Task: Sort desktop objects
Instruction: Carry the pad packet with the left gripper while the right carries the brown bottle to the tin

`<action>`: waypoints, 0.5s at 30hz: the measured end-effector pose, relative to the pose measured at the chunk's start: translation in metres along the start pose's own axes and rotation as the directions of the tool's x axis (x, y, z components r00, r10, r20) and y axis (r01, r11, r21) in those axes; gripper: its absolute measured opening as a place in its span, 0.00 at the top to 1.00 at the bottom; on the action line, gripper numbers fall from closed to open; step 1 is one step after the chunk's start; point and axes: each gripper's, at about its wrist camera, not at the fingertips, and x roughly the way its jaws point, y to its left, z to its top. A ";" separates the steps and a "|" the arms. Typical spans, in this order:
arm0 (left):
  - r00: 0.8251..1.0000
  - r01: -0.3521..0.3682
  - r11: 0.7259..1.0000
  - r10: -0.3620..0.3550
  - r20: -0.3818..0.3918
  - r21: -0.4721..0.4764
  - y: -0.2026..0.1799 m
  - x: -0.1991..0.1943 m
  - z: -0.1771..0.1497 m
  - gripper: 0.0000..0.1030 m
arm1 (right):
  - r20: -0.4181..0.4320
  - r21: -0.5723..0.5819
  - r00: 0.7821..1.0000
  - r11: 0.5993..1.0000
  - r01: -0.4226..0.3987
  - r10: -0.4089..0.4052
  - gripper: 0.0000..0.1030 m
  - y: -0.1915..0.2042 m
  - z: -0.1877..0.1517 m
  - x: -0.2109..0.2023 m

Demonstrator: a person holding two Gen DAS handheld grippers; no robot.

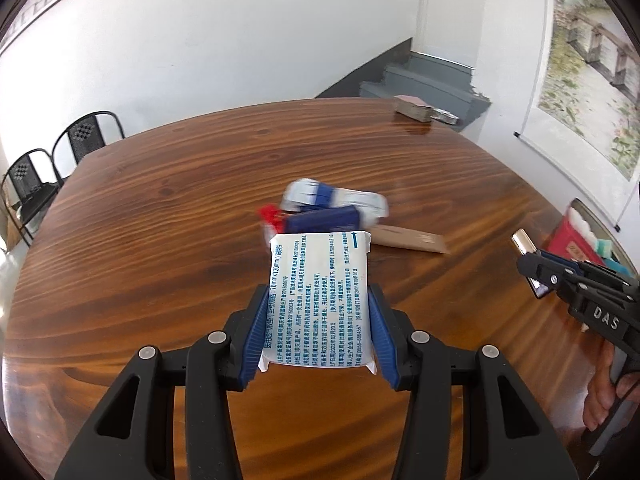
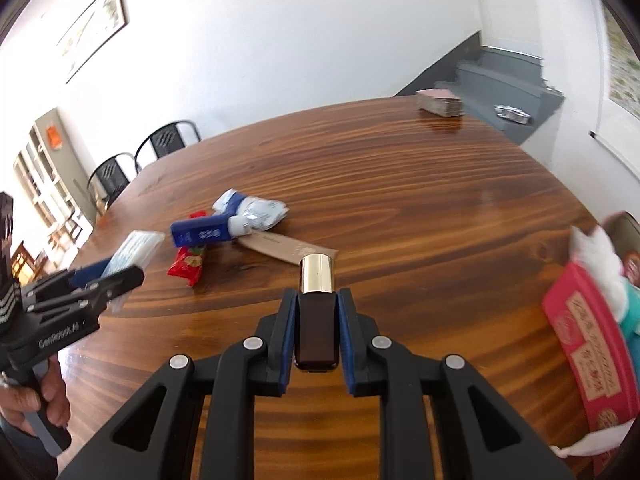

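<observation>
My left gripper (image 1: 318,312) is shut on a white packet with blue print (image 1: 320,300) and holds it above the wooden table (image 1: 160,208). It also shows in the right wrist view (image 2: 132,256), with the left gripper (image 2: 116,284) at the left. My right gripper (image 2: 318,308) is shut on a dark brown bottle with a gold cap (image 2: 316,312), above the table (image 2: 440,208). The bottle's cap shows in the left wrist view (image 1: 524,242) at the right gripper (image 1: 532,268). A pile stays mid-table: a blue box (image 2: 200,234), a red packet (image 2: 188,266), a white-blue pack (image 2: 256,212), a brown sleeve (image 2: 288,246).
A red box (image 2: 588,352) with white and teal items stands at the table's right edge, also in the left wrist view (image 1: 572,240). A stack of cards (image 2: 440,102) and a foil item (image 2: 512,114) lie at the far side. Black chairs (image 2: 164,144) stand beyond the left edge.
</observation>
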 end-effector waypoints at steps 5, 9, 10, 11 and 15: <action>0.999 0.053 0.998 -0.053 0.006 0.040 -0.039 -0.005 -0.002 0.51 | 0.059 0.073 0.997 0.997 0.038 -0.042 0.79 -0.036 -0.003 -0.030; 0.995 0.095 0.994 -0.096 0.010 0.057 -0.067 -0.008 0.000 0.51 | 0.108 0.141 0.989 0.986 0.089 -0.105 0.79 -0.073 -0.008 -0.060; 0.994 0.104 0.993 -0.105 0.011 0.062 -0.074 -0.009 0.000 0.51 | 0.118 0.159 0.985 0.982 0.104 -0.123 0.79 -0.084 -0.008 -0.067; 0.993 0.116 0.991 -0.117 0.011 0.071 -0.084 -0.009 0.001 0.51 | 0.127 0.177 0.982 0.977 0.117 -0.140 0.79 -0.093 -0.009 -0.074; 0.987 0.156 0.982 -0.158 0.006 0.105 -0.117 -0.009 0.005 0.51 | 0.151 0.254 0.966 0.952 0.169 -0.212 0.79 -0.136 -0.017 -0.101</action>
